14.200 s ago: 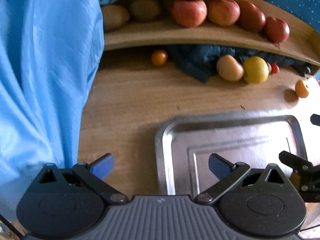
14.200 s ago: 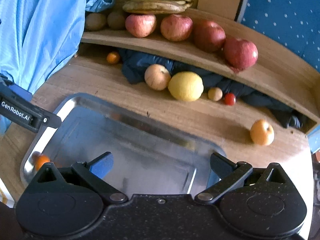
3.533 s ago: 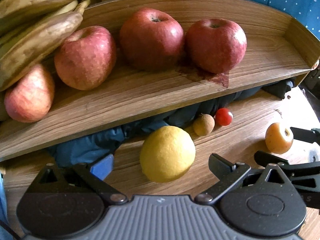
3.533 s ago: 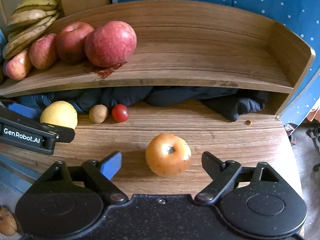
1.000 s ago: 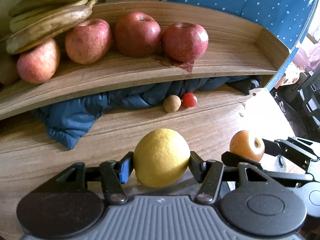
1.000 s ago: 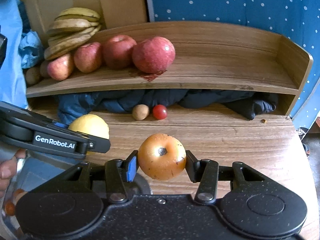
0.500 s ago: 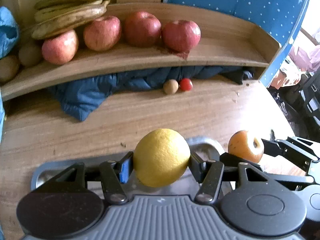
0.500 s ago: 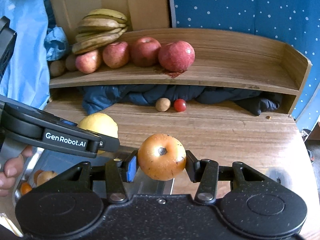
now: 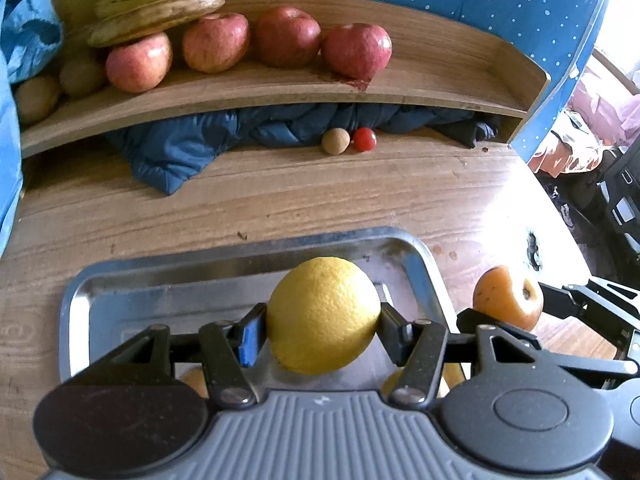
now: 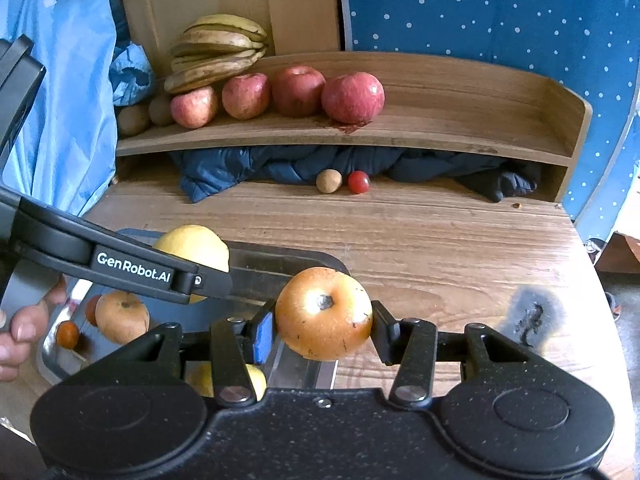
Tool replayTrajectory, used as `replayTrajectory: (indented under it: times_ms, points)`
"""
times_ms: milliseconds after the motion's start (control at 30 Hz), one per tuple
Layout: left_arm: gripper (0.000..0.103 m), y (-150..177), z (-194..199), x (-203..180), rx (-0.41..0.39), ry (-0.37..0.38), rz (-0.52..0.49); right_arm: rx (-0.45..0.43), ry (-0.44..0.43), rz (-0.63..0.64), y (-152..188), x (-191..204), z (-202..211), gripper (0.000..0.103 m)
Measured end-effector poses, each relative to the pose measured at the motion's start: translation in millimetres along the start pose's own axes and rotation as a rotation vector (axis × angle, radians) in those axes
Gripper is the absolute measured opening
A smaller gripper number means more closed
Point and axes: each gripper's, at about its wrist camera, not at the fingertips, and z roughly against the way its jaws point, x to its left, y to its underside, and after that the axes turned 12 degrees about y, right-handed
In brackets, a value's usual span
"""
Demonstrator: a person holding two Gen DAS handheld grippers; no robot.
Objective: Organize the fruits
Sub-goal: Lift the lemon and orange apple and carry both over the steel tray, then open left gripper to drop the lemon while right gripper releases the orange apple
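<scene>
I have the large round yellow citrus fruit (image 9: 323, 314) clamped in my left gripper (image 9: 323, 320), raised over the shiny rectangular metal tray (image 9: 248, 268), and the orange-yellow apple-like fruit (image 10: 323, 314) pinched in my right gripper (image 10: 323, 330) at the tray's right edge; both jaws sit partly closed on their fruit. A few fruits already lie in the tray, so I judge sorting well underway: these two need setting down, and the small brown fruit (image 10: 329, 181) and the cherry tomato (image 10: 358, 181) remain near the dark blue cloth (image 10: 248, 170)
</scene>
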Motion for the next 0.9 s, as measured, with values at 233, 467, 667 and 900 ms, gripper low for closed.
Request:
replayTrajectory:
  times_ms: [233, 467, 667, 900]
  points:
    - [0.062, 9, 8, 6, 0.020, -0.024, 0.040, 0.010, -0.032, 0.020, 8, 5, 1, 0.050]
    - [0.062, 13, 17, 12, 0.008, -0.027, 0.058, 0.017, -0.076, 0.067, 8, 19, -5, 0.050]
    - [0.062, 13, 16, 12, 0.006, -0.027, 0.051, 0.024, -0.094, 0.088, 6, 25, -13, 0.050]
    - [0.062, 11, 10, 13, 0.016, -0.017, 0.054, 0.040, -0.093, 0.092, 7, 25, -21, 0.050]
